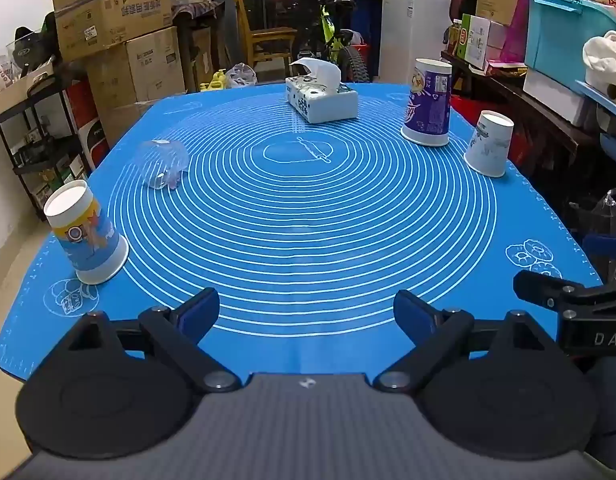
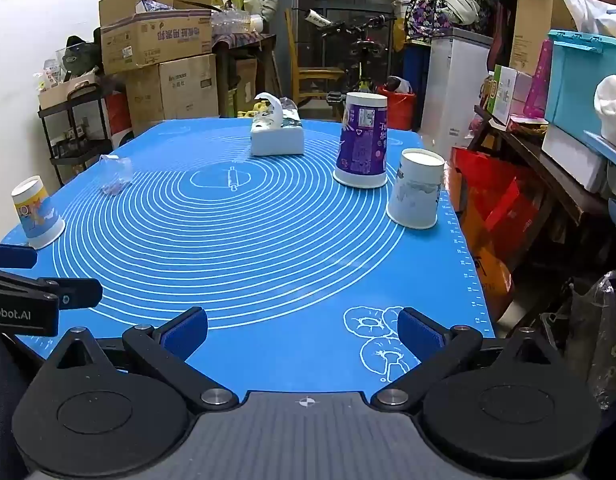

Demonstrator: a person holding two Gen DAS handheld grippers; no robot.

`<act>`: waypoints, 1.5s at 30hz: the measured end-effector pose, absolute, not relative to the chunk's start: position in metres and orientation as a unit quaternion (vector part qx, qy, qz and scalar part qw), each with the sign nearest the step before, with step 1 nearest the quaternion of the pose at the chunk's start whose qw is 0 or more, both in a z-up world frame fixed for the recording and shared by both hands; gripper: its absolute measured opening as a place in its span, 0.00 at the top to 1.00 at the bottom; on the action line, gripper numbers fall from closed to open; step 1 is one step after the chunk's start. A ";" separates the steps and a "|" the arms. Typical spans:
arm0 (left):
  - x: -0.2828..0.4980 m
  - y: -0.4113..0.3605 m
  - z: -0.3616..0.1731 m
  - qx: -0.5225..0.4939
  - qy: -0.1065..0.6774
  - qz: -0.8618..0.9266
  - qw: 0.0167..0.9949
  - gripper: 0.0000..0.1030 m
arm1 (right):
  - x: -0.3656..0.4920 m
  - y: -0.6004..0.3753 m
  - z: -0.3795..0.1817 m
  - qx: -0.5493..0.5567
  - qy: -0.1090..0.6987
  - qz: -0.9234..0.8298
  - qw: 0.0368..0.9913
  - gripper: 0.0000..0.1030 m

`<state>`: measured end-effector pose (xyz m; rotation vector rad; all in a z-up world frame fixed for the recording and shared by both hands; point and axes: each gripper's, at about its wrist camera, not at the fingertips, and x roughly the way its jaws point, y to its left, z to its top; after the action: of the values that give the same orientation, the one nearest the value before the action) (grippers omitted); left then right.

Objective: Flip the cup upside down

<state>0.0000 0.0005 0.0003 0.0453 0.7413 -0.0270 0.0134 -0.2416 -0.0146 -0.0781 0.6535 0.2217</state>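
Left wrist view shows the left gripper (image 1: 306, 312) spread wide and empty above the blue baking mat (image 1: 308, 220); the right gripper (image 2: 302, 332) likewise gapes, holding nothing. Three paper cups already stand mouth-down at the mat's edges, while the clear plastic cup (image 1: 162, 164) lies on its side at the left, likely the one left to flip.

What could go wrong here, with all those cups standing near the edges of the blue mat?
1. The small white cup stands close to the mat's right edge; a clumsy nudge might push it off the table.
2. The clear plastic cup lies on its side and is hard to see, so the jaws could misjudge it or crush it.
3. The tall purple cup stands right behind the white one; reaching for either might topple the other.
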 end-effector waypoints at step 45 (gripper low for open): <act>-0.005 -0.001 0.004 0.024 0.358 -0.011 0.933 0.09 | 0.011 -0.244 -0.018 -0.036 0.330 0.112 0.937 0.02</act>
<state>-0.0053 -0.0008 0.0041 0.0487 0.7325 -0.0231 0.0107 -0.2441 -0.0180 -0.0745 0.6744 0.2280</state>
